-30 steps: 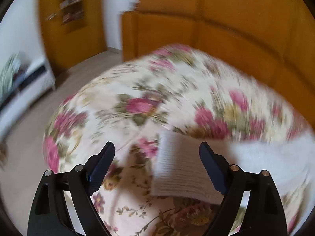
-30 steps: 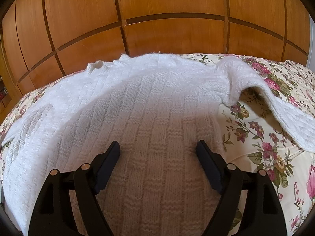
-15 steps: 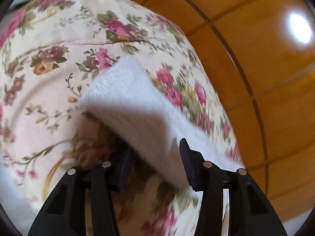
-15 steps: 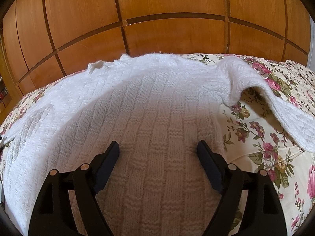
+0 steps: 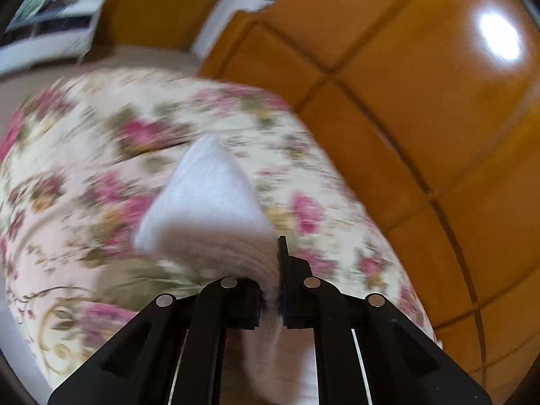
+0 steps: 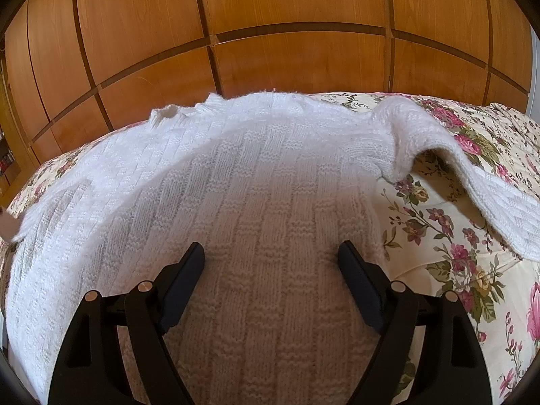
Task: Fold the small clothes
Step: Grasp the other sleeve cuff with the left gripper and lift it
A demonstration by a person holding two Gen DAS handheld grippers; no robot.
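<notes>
A white knitted sweater [image 6: 256,202] lies spread flat on a floral bedspread [image 6: 455,270]. Its right sleeve [image 6: 472,182] is bent and drapes across the bedspread. My right gripper [image 6: 271,260] is open and hovers just above the sweater's lower body. In the left wrist view my left gripper [image 5: 270,290] is shut on the sweater's left sleeve [image 5: 206,202], whose cuff end sticks out ahead of the fingers, raised off the bedspread [image 5: 84,175]. This view is motion-blurred.
A wooden panelled wardrobe [image 6: 270,33] stands right behind the bed, also in the left wrist view [image 5: 422,101]. A white low cabinet [image 5: 44,40] and bare floor lie beyond the bed's far end.
My left gripper closed on the sleeve end and lifted it, swinging the view. The right gripper stayed still and open over the sweater.
</notes>
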